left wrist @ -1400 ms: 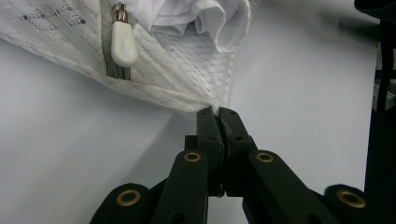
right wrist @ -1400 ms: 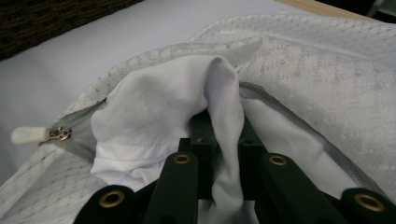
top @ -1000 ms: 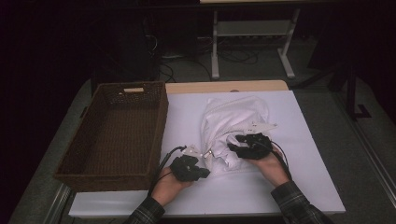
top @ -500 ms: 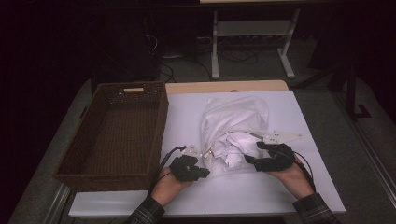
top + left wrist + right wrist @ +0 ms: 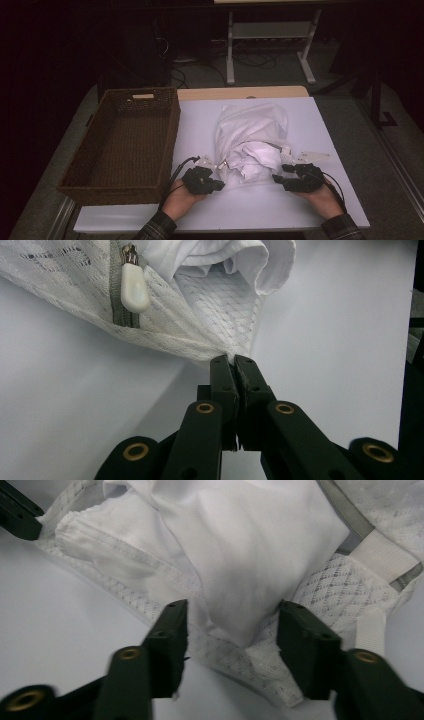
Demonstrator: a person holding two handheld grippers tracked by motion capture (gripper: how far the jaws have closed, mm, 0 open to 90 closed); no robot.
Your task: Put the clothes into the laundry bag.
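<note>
Fingers (image 5: 226,371) of the left gripper (image 5: 216,184) pinch the mesh bag (image 5: 200,325) edge.
Right gripper (image 5: 232,630) fingers, just closing, straddle the white cloth (image 5: 240,555) ungripped; bag lies mid-worktop (image 5: 310,115) beside the basket (image 5: 120,145).

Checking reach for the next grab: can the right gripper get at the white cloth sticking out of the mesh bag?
Probably yes. The right gripper is open, its jaws on either side of the white cloth, with nothing between.

Dim room, grey floor (image 5: 350,107); white metal stand (image 5: 270,35), loose cables (image 5: 250,60) beyond the table (image 5: 240,93)
</note>
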